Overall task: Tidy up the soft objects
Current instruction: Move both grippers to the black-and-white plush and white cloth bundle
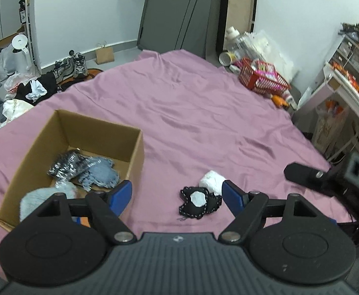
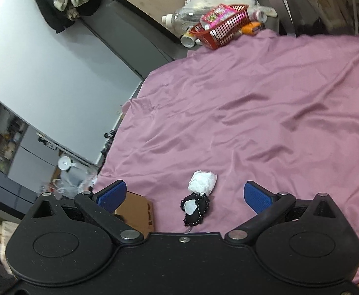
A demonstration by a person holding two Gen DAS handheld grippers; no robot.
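Now, both claws spread wide and empty, we centre the right gripper [image 2: 184, 194] over the black plush [image 2: 194, 207], left gripper [image 1: 177, 193] waiting near the box [image 1: 137, 152].

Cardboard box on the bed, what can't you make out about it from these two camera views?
- Left wrist: the cardboard box near corner and contents under the pale blue fluffy item are hidden by the left gripper.
- Right wrist: only a corner shows; the right gripper covers the rest.
- Printing on its side is too small to read.
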